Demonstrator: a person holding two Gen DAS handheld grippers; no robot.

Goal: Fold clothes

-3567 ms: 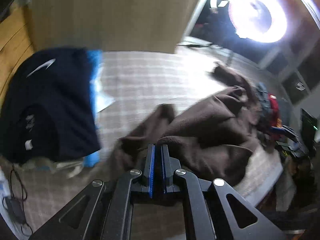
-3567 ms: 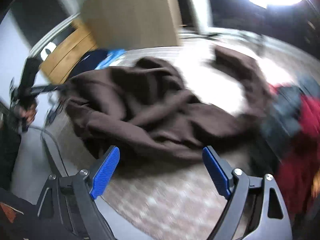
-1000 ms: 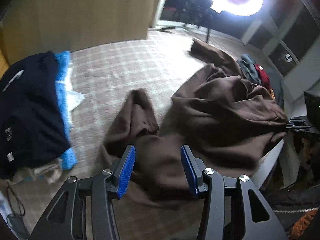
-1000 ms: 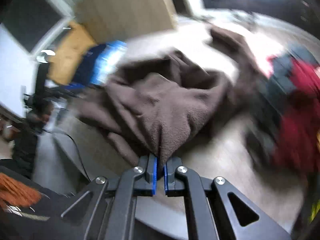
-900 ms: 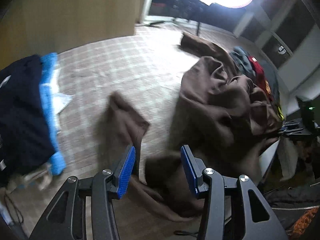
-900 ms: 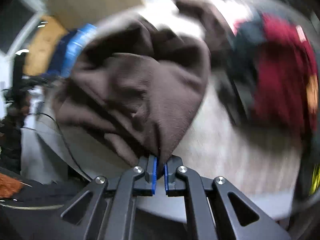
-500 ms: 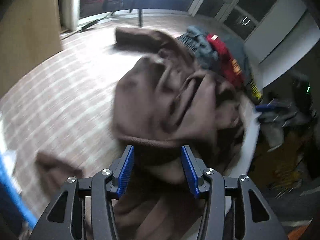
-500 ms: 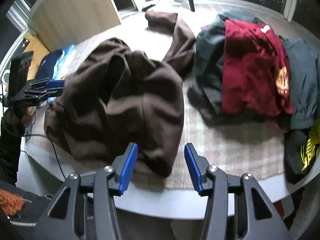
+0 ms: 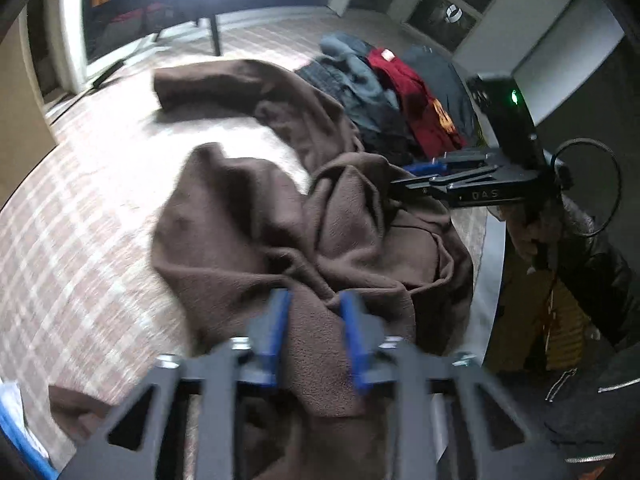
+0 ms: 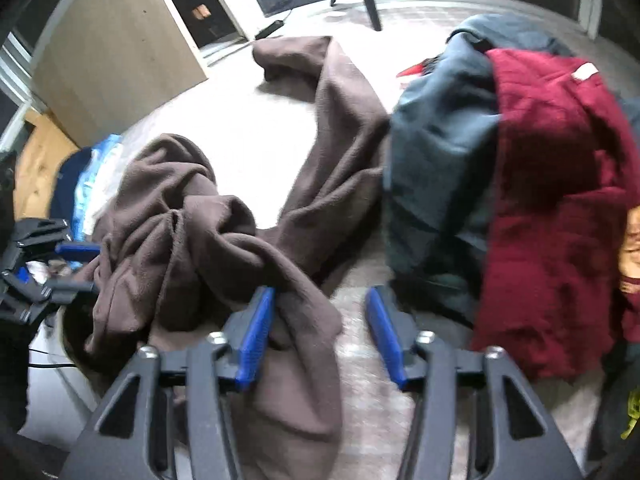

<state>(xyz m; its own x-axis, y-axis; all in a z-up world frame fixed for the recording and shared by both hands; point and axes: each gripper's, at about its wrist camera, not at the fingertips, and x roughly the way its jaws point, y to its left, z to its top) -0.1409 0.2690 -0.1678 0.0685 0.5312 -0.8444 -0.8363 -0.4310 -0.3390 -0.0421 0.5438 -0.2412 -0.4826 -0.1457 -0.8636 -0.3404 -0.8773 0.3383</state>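
A crumpled brown fleece garment [image 9: 260, 232] lies on the checked tablecloth, one long part stretching to the far side [image 10: 336, 128]. In the left wrist view my left gripper [image 9: 316, 336] is closing, and a raised fold of the fleece fills the gap between its blue pads. My right gripper [image 10: 320, 336] is low over the near hem, jaws still wide but closing. A flap of fleece lies against its left pad and bare cloth under the right one. Each gripper shows in the other view: the right gripper [image 9: 416, 178] at the garment's right edge, the left gripper [image 10: 76, 267] at its left.
A pile with a dark red shirt [image 10: 552, 184] and a grey-blue garment [image 10: 440, 152] lies right of the fleece. Navy and light blue clothes [image 10: 76, 184] sit at the far left by a wooden cabinet [image 10: 112, 52]. The table edge [image 9: 494, 280] and a person's dark sleeve [image 9: 596, 268] are close on the right.
My right gripper let go of the fold it had lifted, opened and dropped to the near hem. The left hand swung right onto the bunched body, and its jaws have narrowed on a fold.
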